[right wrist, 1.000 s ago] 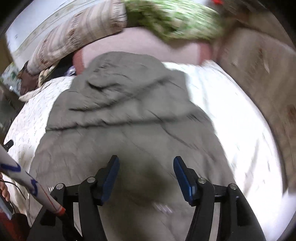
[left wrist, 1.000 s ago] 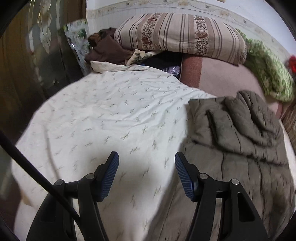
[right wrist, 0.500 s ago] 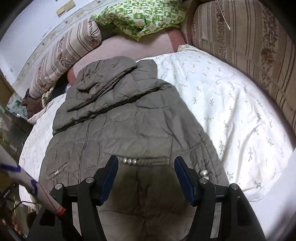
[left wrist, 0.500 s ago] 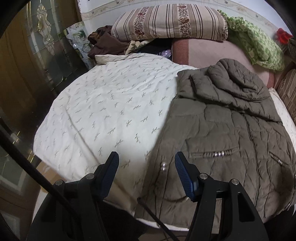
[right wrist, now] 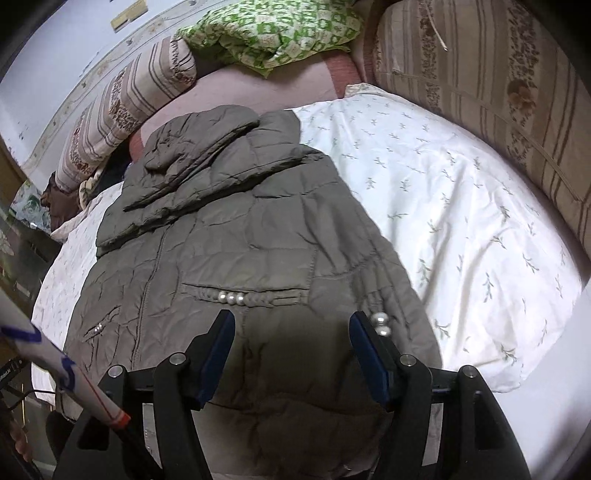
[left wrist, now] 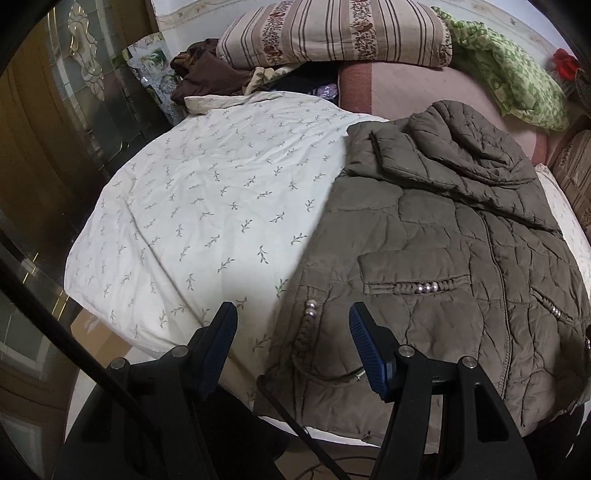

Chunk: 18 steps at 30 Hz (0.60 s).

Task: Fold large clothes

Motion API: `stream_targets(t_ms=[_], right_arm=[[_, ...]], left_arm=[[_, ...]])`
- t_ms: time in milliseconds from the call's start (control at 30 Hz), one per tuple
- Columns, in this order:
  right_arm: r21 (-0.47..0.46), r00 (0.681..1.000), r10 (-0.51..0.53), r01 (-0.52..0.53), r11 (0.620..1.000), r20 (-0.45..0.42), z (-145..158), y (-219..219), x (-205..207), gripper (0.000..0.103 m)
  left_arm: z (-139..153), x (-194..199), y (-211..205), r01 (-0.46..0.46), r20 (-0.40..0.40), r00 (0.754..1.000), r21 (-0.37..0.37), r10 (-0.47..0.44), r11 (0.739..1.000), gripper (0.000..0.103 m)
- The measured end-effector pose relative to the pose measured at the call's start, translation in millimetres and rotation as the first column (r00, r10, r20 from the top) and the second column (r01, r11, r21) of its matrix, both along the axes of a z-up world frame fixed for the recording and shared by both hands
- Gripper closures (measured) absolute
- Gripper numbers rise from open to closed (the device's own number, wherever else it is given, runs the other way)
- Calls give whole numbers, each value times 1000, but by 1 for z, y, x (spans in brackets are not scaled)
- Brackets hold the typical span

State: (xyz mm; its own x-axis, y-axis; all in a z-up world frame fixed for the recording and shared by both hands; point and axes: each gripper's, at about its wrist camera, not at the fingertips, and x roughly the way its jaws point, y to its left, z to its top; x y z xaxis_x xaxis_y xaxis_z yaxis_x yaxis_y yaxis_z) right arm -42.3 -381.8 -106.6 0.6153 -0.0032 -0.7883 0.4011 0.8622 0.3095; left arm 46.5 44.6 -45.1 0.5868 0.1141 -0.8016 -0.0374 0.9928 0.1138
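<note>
An olive quilted jacket (left wrist: 436, 251) lies flat and face up on a cream sheet with a leaf print (left wrist: 207, 206), hood at the far end, hem toward me. Its pockets carry silver beads. My left gripper (left wrist: 291, 332) hangs open above the jacket's near left hem corner, nothing between its blue pads. In the right wrist view the same jacket (right wrist: 236, 236) fills the middle, and my right gripper (right wrist: 291, 339) stands open over its lower right part, above the hem, with empty jaws.
A striped bolster (left wrist: 332, 33) and a green patterned cloth (left wrist: 509, 74) lie at the bed's far end, dark clothes (left wrist: 207, 74) beside them. A striped cushion (right wrist: 498, 96) borders the right side. A glass-panelled door (left wrist: 66, 110) stands left. A cable (left wrist: 295, 428) runs below the hem.
Both views have pulled back toward the near edge of the bed, so the jacket's hem and pockets have come into sight under the grippers. Both grippers stay open and empty.
</note>
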Motion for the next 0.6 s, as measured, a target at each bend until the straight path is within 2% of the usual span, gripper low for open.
stream_targets(t_ms=[600], right_arm=[[-2,999,-47,47,999,-15,-5,-15,-10,31]], left_arm=[[-12,2,6,0,-39,999,-40,-1,999,41]])
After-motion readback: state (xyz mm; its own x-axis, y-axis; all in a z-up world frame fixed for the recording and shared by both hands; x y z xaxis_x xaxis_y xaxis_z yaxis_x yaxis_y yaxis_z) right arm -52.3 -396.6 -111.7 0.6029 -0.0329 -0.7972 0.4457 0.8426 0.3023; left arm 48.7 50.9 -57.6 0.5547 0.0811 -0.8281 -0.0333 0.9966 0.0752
